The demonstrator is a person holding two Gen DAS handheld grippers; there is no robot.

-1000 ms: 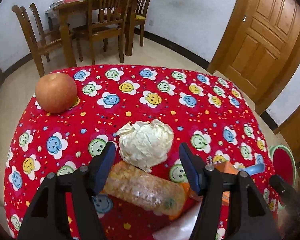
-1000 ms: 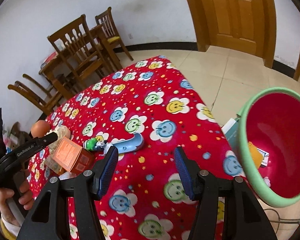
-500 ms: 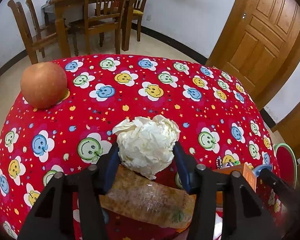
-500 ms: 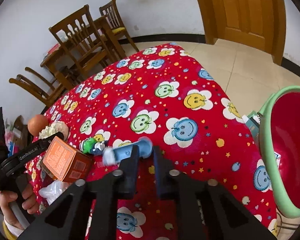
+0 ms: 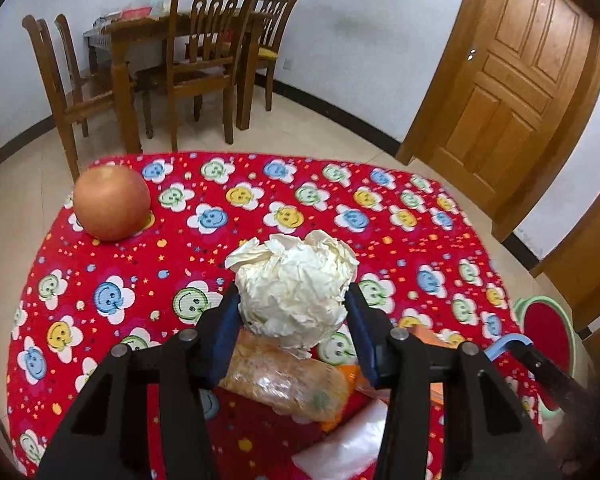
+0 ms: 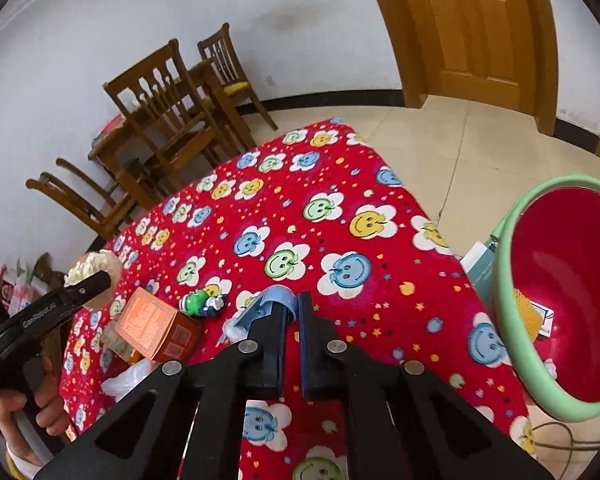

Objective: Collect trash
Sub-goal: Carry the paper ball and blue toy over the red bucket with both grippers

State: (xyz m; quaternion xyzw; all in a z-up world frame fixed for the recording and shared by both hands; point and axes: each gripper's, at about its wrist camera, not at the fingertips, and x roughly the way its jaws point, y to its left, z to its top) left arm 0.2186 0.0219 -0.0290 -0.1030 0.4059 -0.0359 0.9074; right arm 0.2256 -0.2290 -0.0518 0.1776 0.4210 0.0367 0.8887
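Note:
A crumpled white paper ball (image 5: 292,288) sits between the blue pads of my left gripper (image 5: 294,320), which is shut on it just above the red smiley-flower tablecloth (image 5: 260,184). From the right wrist view the same ball (image 6: 94,264) shows at the far left, held by that gripper. My right gripper (image 6: 294,312) is shut on the end of a blue plastic item (image 6: 268,304) lying on the cloth. A red bin with a green rim (image 6: 512,280) stands off the table's right edge, with some trash inside.
An apple (image 5: 112,202) rests at the table's far left. An orange box (image 6: 152,320), a clear snack packet (image 5: 284,380), a white plastic bag (image 5: 340,440) and a small green toy (image 6: 198,302) lie between the grippers. Wooden chairs (image 5: 204,60) and a door (image 5: 516,80) stand behind.
The left jaws moved forward, closed around the paper ball and rose a little with it. The right jaws went from wide apart to shut on the blue item.

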